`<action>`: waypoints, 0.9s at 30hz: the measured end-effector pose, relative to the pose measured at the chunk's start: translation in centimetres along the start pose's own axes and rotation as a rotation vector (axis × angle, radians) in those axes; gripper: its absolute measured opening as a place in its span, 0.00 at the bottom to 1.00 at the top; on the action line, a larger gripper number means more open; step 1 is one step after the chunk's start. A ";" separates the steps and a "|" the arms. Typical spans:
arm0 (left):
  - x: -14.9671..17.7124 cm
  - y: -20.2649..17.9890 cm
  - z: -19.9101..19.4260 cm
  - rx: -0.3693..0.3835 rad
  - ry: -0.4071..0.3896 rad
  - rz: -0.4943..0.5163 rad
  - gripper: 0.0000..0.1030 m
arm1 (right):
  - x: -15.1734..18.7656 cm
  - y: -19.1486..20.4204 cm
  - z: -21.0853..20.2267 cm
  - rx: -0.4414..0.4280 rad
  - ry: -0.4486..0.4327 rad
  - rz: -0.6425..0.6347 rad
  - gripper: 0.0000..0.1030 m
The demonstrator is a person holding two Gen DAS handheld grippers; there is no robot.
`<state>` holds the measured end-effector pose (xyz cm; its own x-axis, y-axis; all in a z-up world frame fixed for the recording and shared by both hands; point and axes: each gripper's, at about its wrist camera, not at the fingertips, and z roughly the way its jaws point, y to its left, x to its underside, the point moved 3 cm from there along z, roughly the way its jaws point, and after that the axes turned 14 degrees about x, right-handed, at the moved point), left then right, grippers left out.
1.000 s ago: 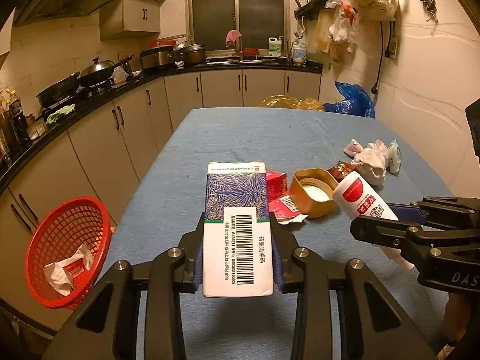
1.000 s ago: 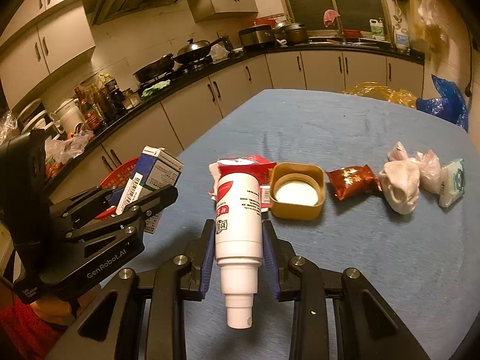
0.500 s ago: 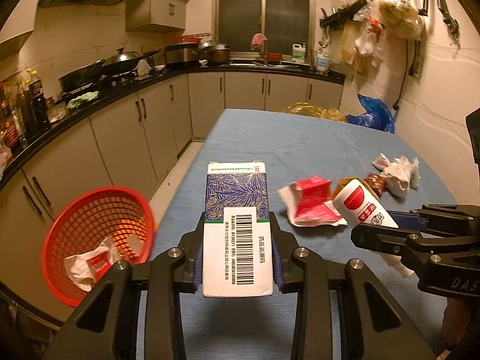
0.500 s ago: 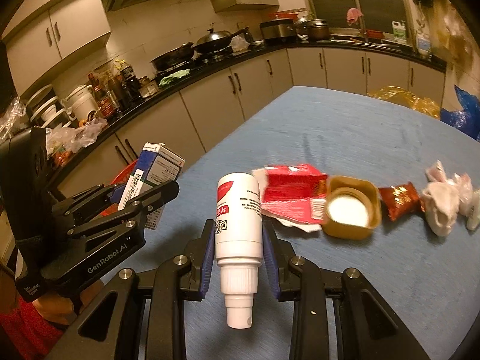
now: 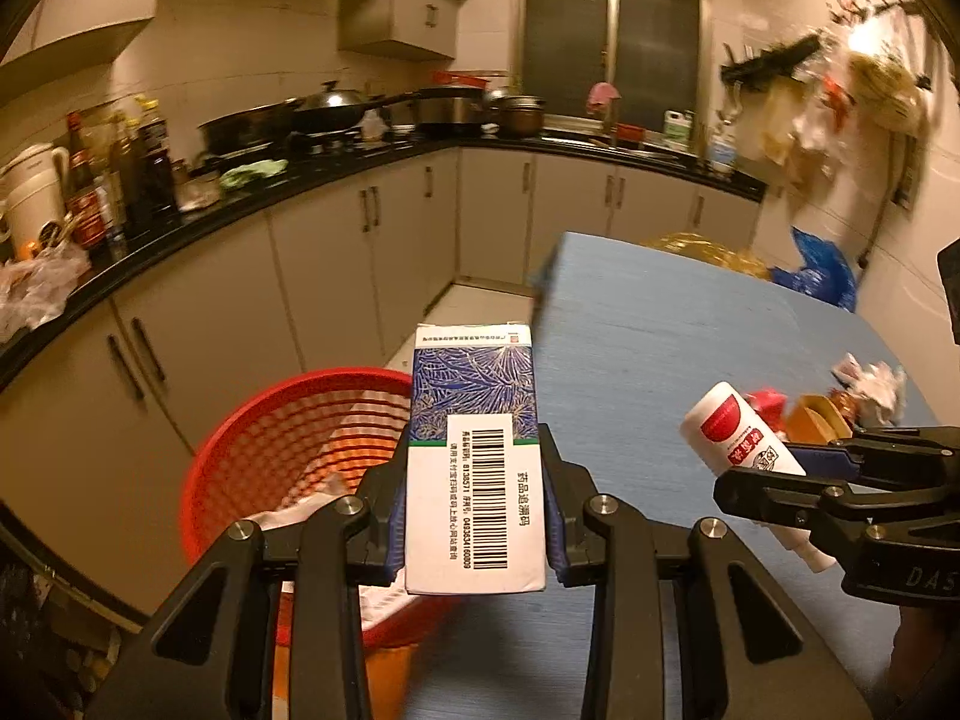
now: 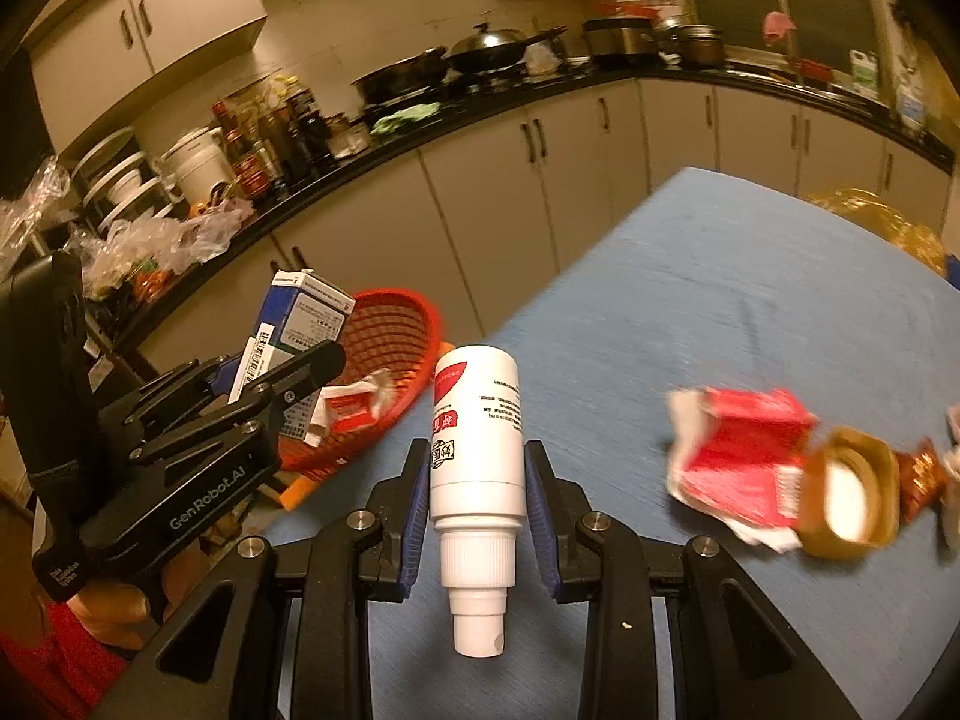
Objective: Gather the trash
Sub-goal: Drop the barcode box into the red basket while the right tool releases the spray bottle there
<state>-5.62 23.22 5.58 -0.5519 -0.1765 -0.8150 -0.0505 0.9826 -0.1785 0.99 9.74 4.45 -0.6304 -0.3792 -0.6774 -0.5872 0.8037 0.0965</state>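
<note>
Sitting on the floor just past the table's near-left edge, the red basket (image 5: 288, 438) is slatted plastic and already has rubbish in it: crumpled white paper (image 5: 300, 507) and a small red and white wrapper (image 6: 348, 408) lie on its bottom. On the blue table (image 5: 660, 348) a squat tan tub (image 6: 846, 504) lies tipped toward the right wrist camera, its inside showing white; whether that is a lining or contents I cannot tell. A torn red and white packet (image 6: 744, 462) touches it on the left, and a dark red snack wrapper (image 6: 918, 474) sits against its other side.

The left gripper (image 5: 474, 522) is clamped on a blue and white carton (image 5: 474, 468), pads pressing its two narrow sides. The carton's long axis runs along the fingers, barcode end nearest the camera, green-striped end pointing forward, and it hangs over the basket's right rim at the table edge.

The right gripper (image 6: 477, 516) is closed on a white bottle (image 6: 477, 450) with red print, held above the table near its left edge. Its long axis also follows the fingers: the ribbed cap and nozzle point back at the camera, the flat base forward toward the basket. From the left wrist camera the same bottle slants up and to the left.
</note>
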 end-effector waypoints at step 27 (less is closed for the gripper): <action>1.9 10.6 0.4 -0.110 0.029 -0.139 0.70 | -5.5 8.8 9.1 -0.060 0.081 -0.021 0.48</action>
<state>-6.84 33.27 1.91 -0.5571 -0.3104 -0.7703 -0.2179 0.9496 -0.2252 3.89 23.11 2.36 -0.6550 -0.4332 -0.6191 -0.6285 0.7672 0.1282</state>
